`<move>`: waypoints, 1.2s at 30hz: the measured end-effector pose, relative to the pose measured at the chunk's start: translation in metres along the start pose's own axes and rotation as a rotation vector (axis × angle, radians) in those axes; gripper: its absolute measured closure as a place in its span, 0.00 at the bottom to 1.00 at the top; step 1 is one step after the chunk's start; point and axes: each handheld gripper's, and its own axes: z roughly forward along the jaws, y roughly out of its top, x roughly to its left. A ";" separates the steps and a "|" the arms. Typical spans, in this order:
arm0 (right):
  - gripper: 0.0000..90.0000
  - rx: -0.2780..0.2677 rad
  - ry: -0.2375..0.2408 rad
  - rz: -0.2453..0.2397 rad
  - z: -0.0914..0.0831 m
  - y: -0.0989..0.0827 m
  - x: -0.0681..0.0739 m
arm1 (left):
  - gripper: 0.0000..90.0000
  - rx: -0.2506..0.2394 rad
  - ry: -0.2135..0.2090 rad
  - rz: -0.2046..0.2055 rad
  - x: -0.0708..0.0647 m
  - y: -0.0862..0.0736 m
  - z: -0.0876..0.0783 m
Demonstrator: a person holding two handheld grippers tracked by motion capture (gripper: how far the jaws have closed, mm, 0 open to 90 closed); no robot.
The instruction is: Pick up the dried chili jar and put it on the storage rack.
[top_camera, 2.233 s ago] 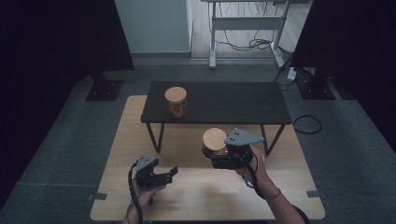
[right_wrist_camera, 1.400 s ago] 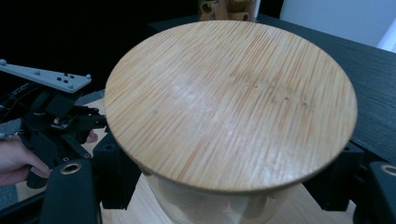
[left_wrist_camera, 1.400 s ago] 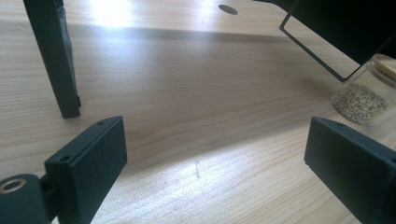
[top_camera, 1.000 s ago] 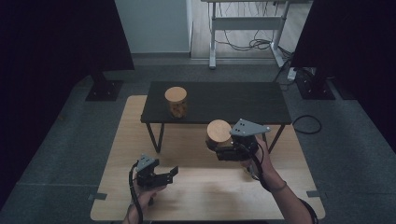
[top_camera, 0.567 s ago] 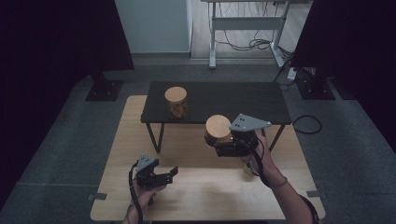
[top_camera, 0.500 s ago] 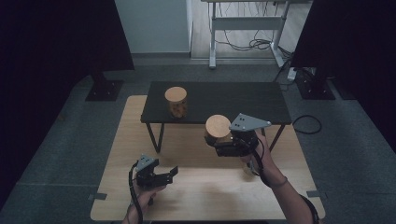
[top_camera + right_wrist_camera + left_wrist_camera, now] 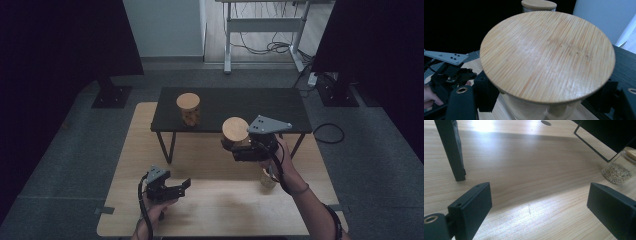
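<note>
R gripper clamped on wood-lidded jar, lifted nr black shelf | L gripper jaws wide, empty | risk: jar clips shelf edge, slips.

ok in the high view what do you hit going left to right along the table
left gripper → jar on the black shelf → jar held in the right gripper → right gripper → jar standing on the wooden table
</note>
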 end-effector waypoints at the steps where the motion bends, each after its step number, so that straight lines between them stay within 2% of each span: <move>1: 0.27 0.001 0.001 -0.002 0.000 0.001 -0.001 | 0.06 0.000 -0.001 0.000 0.000 0.000 0.000; 8: 0.27 -0.002 0.008 -0.012 0.002 0.005 -0.004 | 0.06 -0.003 -0.001 -0.001 0.001 0.000 -0.001; 21: 0.27 0.004 -0.010 -0.023 0.008 0.015 -0.011 | 0.06 0.000 0.001 -0.005 0.002 0.000 -0.001; 36: 0.27 0.012 -0.028 -0.025 0.024 0.025 -0.028 | 0.06 0.007 0.000 -0.006 0.003 -0.001 0.001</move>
